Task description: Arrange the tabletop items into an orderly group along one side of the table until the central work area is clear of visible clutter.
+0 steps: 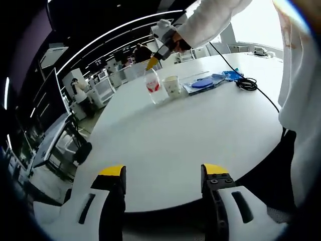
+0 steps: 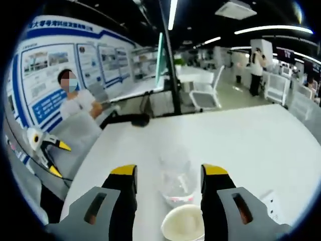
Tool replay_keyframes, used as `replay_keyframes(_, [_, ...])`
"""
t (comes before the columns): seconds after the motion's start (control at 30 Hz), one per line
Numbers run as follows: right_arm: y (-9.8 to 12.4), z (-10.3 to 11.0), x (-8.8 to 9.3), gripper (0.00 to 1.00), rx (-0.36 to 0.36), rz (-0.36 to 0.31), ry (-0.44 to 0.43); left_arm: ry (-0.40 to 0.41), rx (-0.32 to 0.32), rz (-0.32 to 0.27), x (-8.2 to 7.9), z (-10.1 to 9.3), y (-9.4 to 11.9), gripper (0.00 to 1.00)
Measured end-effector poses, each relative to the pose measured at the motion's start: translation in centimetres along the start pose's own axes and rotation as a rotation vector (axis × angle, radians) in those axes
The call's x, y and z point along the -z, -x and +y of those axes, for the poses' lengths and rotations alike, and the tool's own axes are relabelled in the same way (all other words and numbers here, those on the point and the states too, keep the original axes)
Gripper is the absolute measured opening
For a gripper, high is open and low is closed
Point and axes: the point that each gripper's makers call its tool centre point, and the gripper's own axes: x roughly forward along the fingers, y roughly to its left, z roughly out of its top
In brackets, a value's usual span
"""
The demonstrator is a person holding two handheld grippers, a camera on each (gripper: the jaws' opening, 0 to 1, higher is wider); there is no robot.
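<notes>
Left gripper point(image 1: 163, 170) hangs wide open, holding nothing, at table point(image 1: 190, 140) edge. Right gripper point(image 2: 168, 173) open, jaws straddling bottle point(image 2: 176, 181) beside cup point(image 2: 184, 223).

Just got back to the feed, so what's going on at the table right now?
A person is tidying a white table with two handheld grippers. The right gripper is at the top of a clear water bottle, fingers either side of it; contact isn't clear. A paper cup, blue items and a black cable sit near it. The left gripper is open, holding nothing, over the near edge.
</notes>
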Motion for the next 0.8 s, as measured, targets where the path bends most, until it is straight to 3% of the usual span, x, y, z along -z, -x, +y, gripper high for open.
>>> replay_keyframes(0.17, [2.9,0.4,-0.7,0.61,0.081,-0.107,-0.094,0.015,0.008,-0.014,0.0,0.0,-0.2,0.72])
replay_keyframes(0.27, [5.0,1.0,-0.6,0.62,0.108,-0.144,-0.092,0.054,0.015,-0.034,-0.3,0.1,-0.3,0.81])
replay_keyframes(0.33, [7.2,1.4,-0.1,0.65,0.150,-0.173,-0.101,0.068,0.017,-0.042,-0.5,0.1,-0.2,0.82])
replay_keyframes(0.47, [12.5,2.1,2.3,0.68,0.253,-0.226,-0.157,0.074,0.027,-0.060,-0.9,-0.1,-0.2,0.84])
replay_keyframes(0.57, [16.4,2.4,4.9,0.69,0.344,-0.215,-0.157,0.090,0.036,-0.065,-1.1,-0.2,-0.1,0.85])
replay_keyframes(0.67, [20.9,3.3,7.7,0.70,0.436,-0.202,-0.174,0.176,0.059,-0.155,-2.7,-0.3,0.1,0.90])
replay_keyframes(0.8, [25.4,4.9,10.4,0.70,0.534,-0.211,-0.212,0.208,0.077,-0.153,-2.4,-0.4,0.0,0.98])
